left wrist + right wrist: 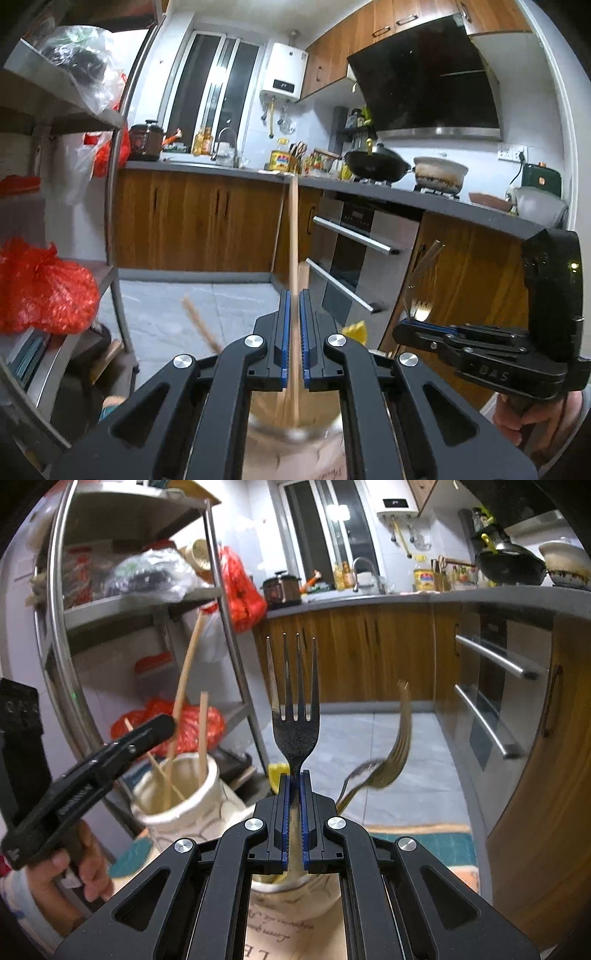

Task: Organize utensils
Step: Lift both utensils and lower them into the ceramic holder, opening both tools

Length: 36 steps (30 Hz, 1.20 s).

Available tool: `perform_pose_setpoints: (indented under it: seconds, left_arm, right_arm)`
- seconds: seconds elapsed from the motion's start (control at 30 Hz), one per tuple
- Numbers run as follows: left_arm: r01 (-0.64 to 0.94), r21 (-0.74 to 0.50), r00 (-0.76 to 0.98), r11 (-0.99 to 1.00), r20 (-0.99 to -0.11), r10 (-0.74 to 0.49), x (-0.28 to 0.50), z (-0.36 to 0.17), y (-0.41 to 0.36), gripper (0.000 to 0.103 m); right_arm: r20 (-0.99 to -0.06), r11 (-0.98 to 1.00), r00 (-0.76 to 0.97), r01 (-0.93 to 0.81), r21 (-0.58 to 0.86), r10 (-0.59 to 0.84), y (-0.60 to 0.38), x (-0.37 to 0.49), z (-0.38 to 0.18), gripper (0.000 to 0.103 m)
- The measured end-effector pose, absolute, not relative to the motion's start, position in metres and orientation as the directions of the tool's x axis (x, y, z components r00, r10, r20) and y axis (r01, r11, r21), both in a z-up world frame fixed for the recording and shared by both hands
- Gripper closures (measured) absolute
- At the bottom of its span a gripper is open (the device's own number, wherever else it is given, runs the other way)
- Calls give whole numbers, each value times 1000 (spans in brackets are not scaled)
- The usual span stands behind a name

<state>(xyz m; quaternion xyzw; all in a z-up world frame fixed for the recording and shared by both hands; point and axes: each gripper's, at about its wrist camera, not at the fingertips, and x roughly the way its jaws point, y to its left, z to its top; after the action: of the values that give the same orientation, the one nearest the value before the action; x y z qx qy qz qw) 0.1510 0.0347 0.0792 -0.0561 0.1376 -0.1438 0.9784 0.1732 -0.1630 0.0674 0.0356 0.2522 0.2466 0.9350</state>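
My left gripper (294,295) is shut on a wooden chopstick (293,236) that stands upright above a pale holder (291,432); it also shows in the right wrist view (162,727). Another chopstick (201,325) leans out at the left. My right gripper (294,775) is shut on a dark metal fork (294,709), tines up, above a cream ceramic holder (295,897). A second fork (391,757) leans in that holder. A second cream holder (192,805) at the left carries several chopsticks (203,734). The right gripper shows in the left wrist view (406,323).
A metal shelf rack (225,620) with red bags (240,590) stands at the left. Wooden cabinets (195,221) and an oven (351,251) run under the grey counter (424,203). A wok (376,162) and pot (439,173) sit on the stove.
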Motion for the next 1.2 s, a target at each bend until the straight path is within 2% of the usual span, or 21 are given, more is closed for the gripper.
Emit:
perform_pose_setpoints:
  seconds: [0.3,0.77,0.83,0.9,1.03,1.1,1.2]
  left_arm:
    - [236,-136,908,962,-322,-268,147,66,36,98]
    - [264,-130,895,956,-336,-293,146,69,36,96]
    - [264,-116,894,958,-342,-288,145,70,34,94]
    - [265,-111,894,958,-345,-287,143,71,34,89]
    - [263,-124,895,957,-340,-290,137,73,36,86]
    - [262,-125,896,957,-338,-289,136,75,37,78]
    - [261,-118,897,958,-336,-286,133,77,37,73]
  right_arm:
    - [-500,884,734,-433,178,460,-153,177,51,97]
    - [-518,893,732,-414,176,442,-149,184,41,96]
    - [-517,891,730,-418,179,446,-149,185,41,93]
    - [-512,882,724,-432,187,463,-149,183,42,83]
    - [-497,883,735,-433,180,462,-150,177,45,76]
    - [-480,879,740,-439,186,471,-153,174,48,68]
    - [-461,884,757,-434,175,463,-156,168,51,59]
